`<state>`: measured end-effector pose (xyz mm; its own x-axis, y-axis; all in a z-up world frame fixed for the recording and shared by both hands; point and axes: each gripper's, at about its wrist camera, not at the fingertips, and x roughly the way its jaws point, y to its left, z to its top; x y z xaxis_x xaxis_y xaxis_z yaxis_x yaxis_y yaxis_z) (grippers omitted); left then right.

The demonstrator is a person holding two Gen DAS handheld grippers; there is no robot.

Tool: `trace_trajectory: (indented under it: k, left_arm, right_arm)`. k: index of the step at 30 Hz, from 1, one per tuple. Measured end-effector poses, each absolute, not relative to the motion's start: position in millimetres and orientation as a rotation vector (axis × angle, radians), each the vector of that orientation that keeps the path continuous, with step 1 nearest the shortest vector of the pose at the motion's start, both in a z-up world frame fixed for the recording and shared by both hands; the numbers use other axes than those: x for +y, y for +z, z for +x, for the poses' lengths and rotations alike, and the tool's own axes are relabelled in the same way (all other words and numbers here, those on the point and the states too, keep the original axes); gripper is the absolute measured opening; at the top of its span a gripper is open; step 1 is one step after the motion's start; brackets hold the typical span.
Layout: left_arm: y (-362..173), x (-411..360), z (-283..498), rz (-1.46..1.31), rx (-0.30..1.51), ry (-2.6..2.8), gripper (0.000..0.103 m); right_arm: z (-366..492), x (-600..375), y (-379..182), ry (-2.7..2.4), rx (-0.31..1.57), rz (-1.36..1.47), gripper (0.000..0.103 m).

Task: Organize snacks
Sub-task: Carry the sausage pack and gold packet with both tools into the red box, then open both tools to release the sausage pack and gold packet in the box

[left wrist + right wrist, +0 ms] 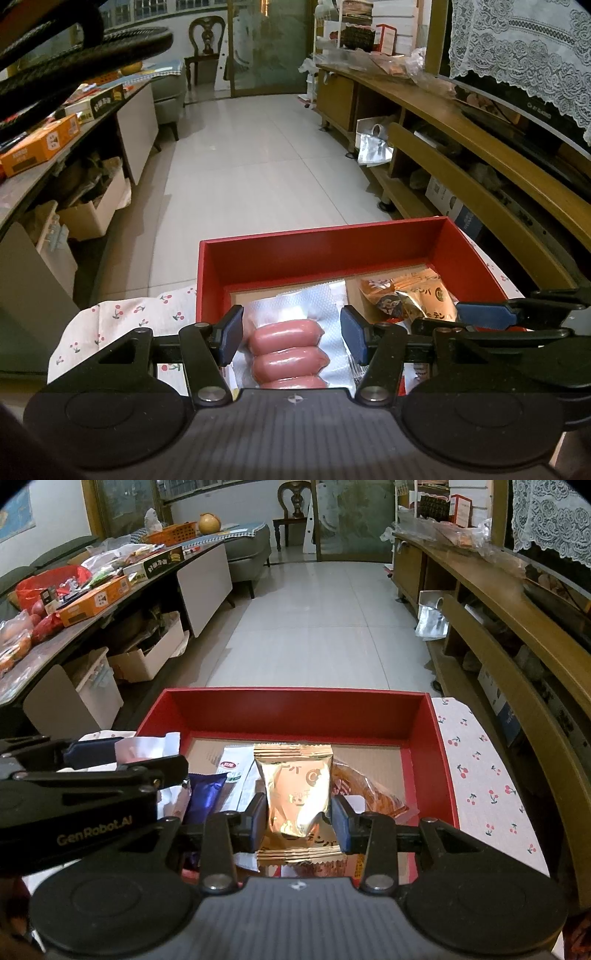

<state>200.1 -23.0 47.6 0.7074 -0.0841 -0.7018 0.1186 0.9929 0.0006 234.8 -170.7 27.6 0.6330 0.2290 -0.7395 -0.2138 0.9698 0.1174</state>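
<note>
A red box (332, 254) (295, 709) sits on a cherry-print cloth (122, 317) (480, 775). My left gripper (291, 334) is shut on a clear pack of pink sausages (288, 350), held over the box's left part. My right gripper (299, 819) is shut on a gold snack packet (299, 794), held over the box's middle. Inside the box lie an orange-brown snack bag (406, 295) (369, 794), a white packet with a red logo (236, 775) and a dark blue wrapper (205, 794). The right gripper shows at the right of the left wrist view (480, 314).
A long table (48, 653) at the left carries an orange carton (96, 600) (40, 144) and many snack bags. Open cardboard boxes (147, 657) sit under it. A wooden TV cabinet (498, 602) runs along the right. Tiled floor (325, 627) stretches ahead.
</note>
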Motion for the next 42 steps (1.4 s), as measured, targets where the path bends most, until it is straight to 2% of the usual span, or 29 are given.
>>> trace_trajectory:
  k: [32,42]
  left_arm:
    - [24.0,-23.5,216.4,0.052,0.814,-0.070,0.062]
    - [19.3,-21.2,217.4,0.055,0.825,-0.047,0.070]
  right_arm:
    - [256.1,-160.0,2.5,0.241,0.872,-0.020,0.045]
    - [257.1,-157.5,-2.5,0.236,0.880,-0.034,0.047]
